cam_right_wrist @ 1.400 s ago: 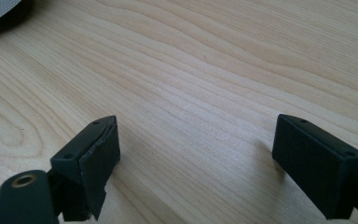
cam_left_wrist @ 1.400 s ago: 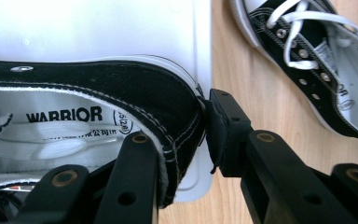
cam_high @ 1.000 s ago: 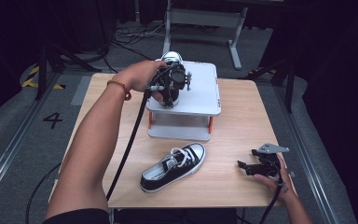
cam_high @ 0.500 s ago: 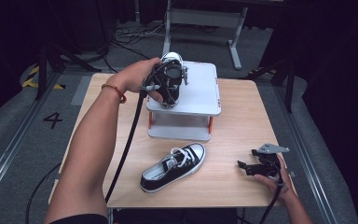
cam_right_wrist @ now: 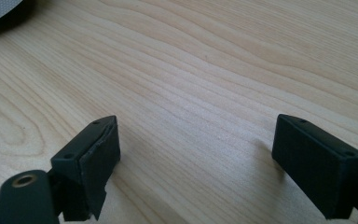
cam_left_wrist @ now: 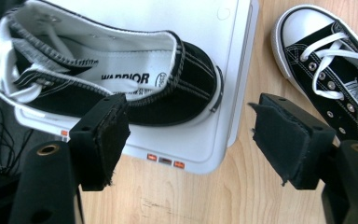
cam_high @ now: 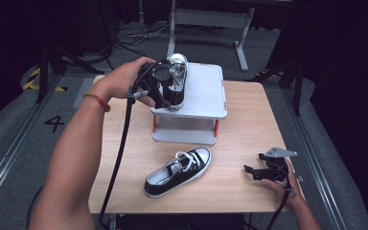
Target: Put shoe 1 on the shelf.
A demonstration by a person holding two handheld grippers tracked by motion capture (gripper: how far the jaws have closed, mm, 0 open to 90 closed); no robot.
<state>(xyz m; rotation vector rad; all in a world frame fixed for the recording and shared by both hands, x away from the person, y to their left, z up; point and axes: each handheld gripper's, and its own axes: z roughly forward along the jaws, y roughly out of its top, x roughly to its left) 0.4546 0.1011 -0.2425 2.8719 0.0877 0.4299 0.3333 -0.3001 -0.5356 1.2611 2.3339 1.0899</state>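
We rest our right gripper (cam_high: 256, 171) spread wide on the table (cam_high: 249, 124); the nearer shoe (cam_high: 178, 171) lies mid-table, light, soft canvas, best pinched at the collar; beyond, our left gripper (cam_left_wrist: 189, 140), jaws just opened and empty, hovers beside the black-and-white shoe (cam_left_wrist: 121, 79) on the white stand (cam_high: 206, 91).

We see a light wooden square table (cam_high: 249, 124) standing on grey carpet flooring (cam_high: 24, 139), which bears a painted numeral four (cam_high: 54, 123), with a grey metal-legged frame (cam_high: 211, 19) behind.
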